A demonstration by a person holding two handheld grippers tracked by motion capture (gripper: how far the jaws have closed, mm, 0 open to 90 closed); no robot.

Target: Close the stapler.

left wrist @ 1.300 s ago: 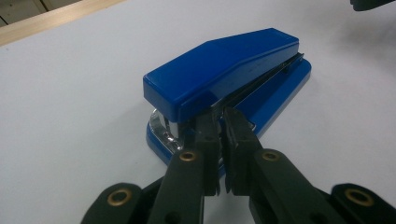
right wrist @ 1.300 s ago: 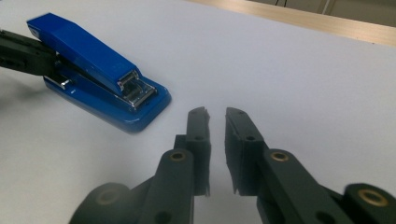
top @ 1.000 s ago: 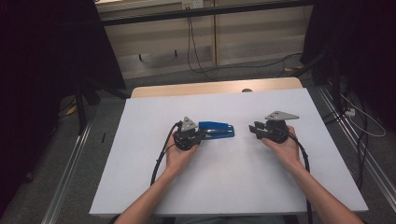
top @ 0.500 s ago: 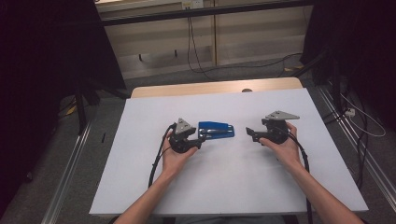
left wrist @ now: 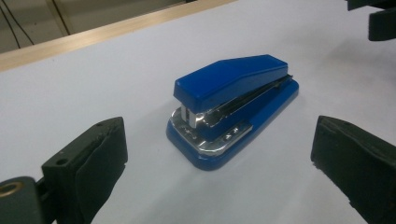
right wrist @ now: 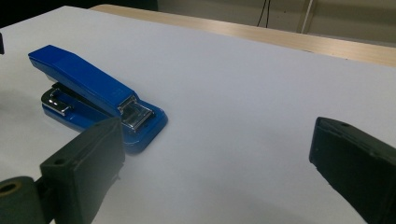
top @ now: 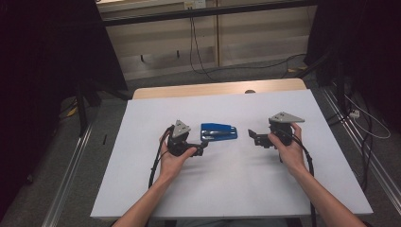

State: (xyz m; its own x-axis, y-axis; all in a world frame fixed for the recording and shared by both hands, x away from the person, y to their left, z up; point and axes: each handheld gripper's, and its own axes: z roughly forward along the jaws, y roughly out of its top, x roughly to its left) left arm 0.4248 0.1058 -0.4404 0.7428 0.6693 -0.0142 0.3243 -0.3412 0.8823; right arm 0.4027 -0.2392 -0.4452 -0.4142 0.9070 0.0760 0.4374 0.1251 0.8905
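- Stapler (top: 218,131), blue with metal fittings, lies flat and closed on the white table cover (top: 236,189), roughly at its centre.
- Left gripper (top: 202,146) sits just beside the stapler's near-left end, held in the left hand (top: 172,158); jaws spread wide, holding nothing, stapler between and ahead of them in the left gripper view, untouched.
- Right gripper (top: 253,137) stands near the stapler's right end, apart from it, in the right hand (top: 288,149); jaws likewise spread and empty.

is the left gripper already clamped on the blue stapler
No, in the left gripper view the left gripper stands wide open with the stapler lying untouched ahead.
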